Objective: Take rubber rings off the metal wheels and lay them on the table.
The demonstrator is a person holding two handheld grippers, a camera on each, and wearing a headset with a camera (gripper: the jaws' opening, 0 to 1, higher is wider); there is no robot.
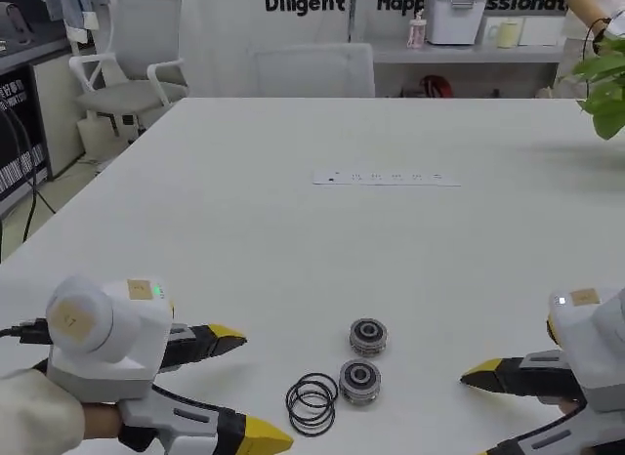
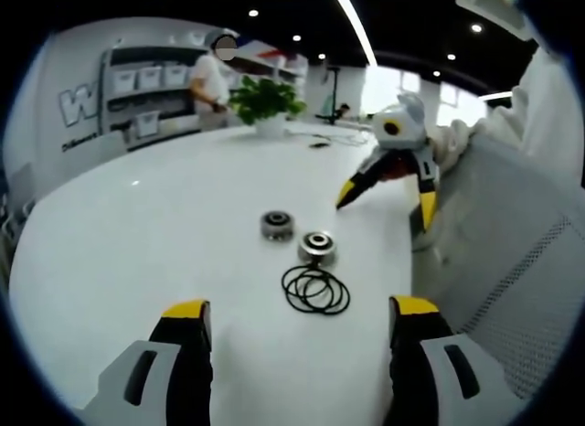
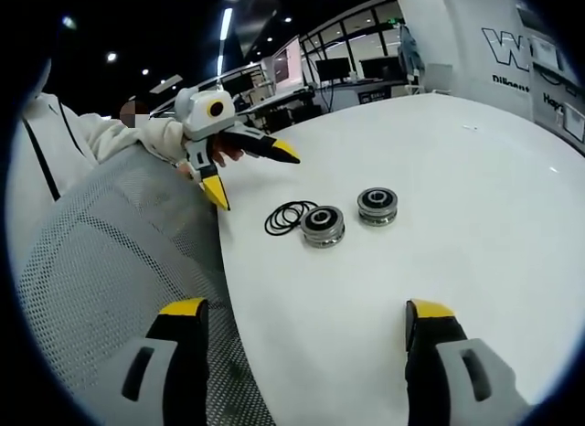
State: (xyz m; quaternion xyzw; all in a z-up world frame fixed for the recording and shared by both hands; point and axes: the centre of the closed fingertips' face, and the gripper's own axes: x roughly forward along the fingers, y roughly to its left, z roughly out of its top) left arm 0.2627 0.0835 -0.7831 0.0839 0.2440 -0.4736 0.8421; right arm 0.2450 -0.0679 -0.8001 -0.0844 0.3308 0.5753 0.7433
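White table [image 1: 391, 230], grey office chair [image 1: 137, 60]

Left hand-held gripper [image 1: 262, 387], right hand-held gripper [image 1: 479, 414]: jaws wide

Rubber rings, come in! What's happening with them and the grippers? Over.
Left gripper and right gripper open, empty. Thin black rubber rings piled on white table beside nearer round metal wheel; second round metal wheel behind. Path clear.

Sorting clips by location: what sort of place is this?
Likely an office meeting room: a large white table, an office chair beside it, and a shelf with a storage box under wall lettering.
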